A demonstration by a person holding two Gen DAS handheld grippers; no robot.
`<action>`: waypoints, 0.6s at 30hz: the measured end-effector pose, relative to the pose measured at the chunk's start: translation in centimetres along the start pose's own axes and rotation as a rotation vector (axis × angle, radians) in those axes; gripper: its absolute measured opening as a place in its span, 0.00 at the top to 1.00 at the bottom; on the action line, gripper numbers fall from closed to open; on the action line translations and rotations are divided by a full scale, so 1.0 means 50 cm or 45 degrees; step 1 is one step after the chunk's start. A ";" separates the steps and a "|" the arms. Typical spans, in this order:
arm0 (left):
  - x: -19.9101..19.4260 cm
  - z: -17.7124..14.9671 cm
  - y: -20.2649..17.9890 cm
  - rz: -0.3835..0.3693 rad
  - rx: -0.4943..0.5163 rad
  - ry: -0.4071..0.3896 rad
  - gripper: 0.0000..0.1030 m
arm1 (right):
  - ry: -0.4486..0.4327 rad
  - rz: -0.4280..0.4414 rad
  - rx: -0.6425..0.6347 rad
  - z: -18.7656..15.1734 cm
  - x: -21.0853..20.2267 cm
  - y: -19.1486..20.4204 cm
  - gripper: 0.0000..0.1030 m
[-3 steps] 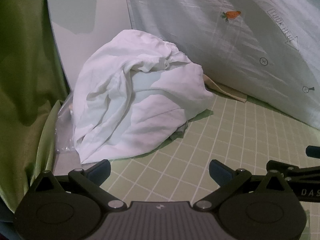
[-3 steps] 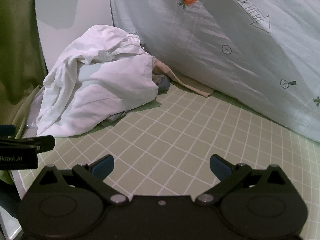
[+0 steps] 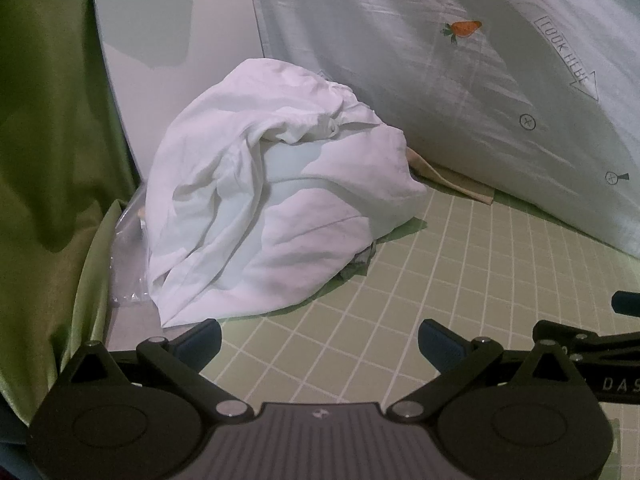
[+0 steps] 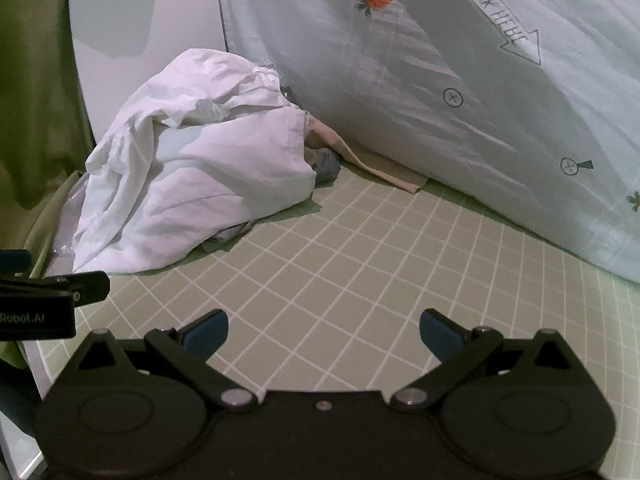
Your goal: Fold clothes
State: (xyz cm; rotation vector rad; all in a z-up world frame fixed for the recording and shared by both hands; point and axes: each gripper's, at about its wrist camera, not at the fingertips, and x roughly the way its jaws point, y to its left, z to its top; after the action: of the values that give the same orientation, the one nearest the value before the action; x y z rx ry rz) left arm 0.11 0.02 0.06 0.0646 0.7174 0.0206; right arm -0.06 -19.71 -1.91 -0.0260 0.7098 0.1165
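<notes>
A crumpled white garment point(image 3: 264, 208) lies heaped on the green grid mat point(image 3: 460, 280), just ahead and left of my left gripper point(image 3: 320, 340). That gripper is open and empty, its left fingertip close to the heap's near edge. The heap also shows in the right wrist view point(image 4: 192, 184), far left of my right gripper point(image 4: 324, 332), which is open and empty over bare mat point(image 4: 380, 260). A grey cloth point(image 4: 326, 164) and a beige cloth point(image 4: 372, 164) peek out from behind the heap.
A pale blue sheet with carrot prints point(image 3: 460, 72) hangs as a backdrop at the back and right. Green fabric point(image 3: 48, 140) hangs at the left. A clear plastic bag point(image 3: 128, 248) lies left of the heap. A white board point(image 3: 180, 40) stands behind.
</notes>
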 end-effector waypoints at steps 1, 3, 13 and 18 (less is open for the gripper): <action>0.000 0.001 0.000 0.000 0.000 0.001 0.00 | 0.006 0.000 0.000 0.000 0.000 -0.001 0.00; 0.006 0.001 -0.001 -0.001 -0.001 0.002 0.00 | 0.008 0.000 0.000 0.001 0.000 -0.003 0.00; 0.006 -0.004 0.004 -0.005 0.000 0.002 0.00 | 0.004 -0.005 0.003 -0.001 0.005 -0.004 0.00; 0.010 -0.005 0.006 -0.005 -0.001 0.003 0.00 | 0.005 -0.004 0.006 -0.003 0.007 -0.008 0.00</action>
State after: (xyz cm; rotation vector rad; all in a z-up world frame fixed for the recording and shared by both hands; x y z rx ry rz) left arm 0.32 0.33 -0.41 0.0627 0.7203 0.0171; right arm 0.12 -20.07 -2.26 -0.0227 0.7137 0.1114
